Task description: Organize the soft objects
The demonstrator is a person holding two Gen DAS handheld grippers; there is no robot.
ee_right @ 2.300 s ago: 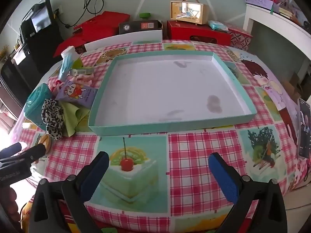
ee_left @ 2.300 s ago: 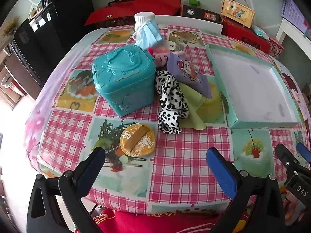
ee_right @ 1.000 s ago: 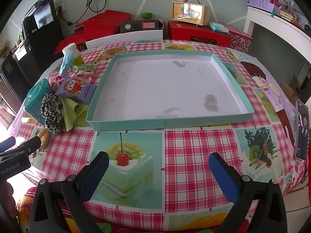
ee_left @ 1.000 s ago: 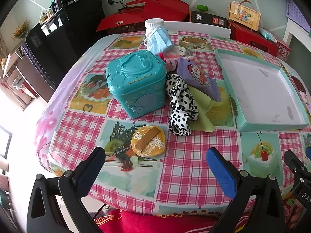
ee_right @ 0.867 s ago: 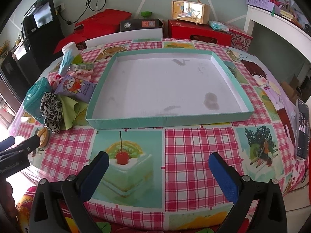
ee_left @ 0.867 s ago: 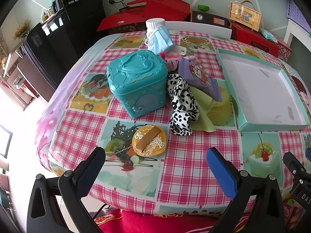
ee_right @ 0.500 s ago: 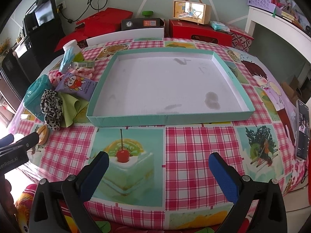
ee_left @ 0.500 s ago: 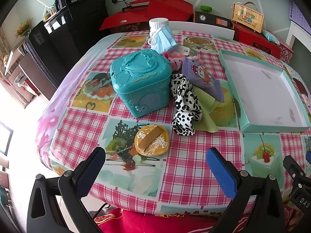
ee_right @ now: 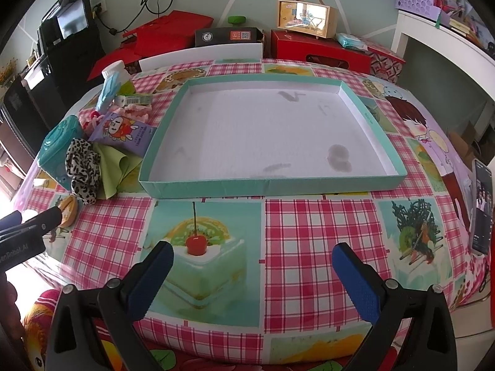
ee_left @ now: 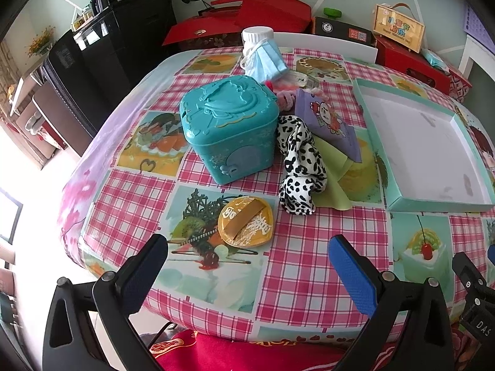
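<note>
A spotted black-and-white scrunchie lies on a light green cloth, beside a purple tissue pack. Behind them sit a pink fluffy item and a blue face mask hung on a white bottle. An empty teal-rimmed tray sits to the right. My left gripper hangs open over the table's near edge, short of the pile. My right gripper is open in front of the tray, holding nothing.
A teal plastic box stands left of the scrunchie. An orange wrapped snack lies in front of it. A phone rests at the table's right edge. Red boxes and black furniture stand behind the table.
Both grippers have drawn back a little from the table, so the objects look slightly farther. Nothing on the table has moved; both grippers remain open.
</note>
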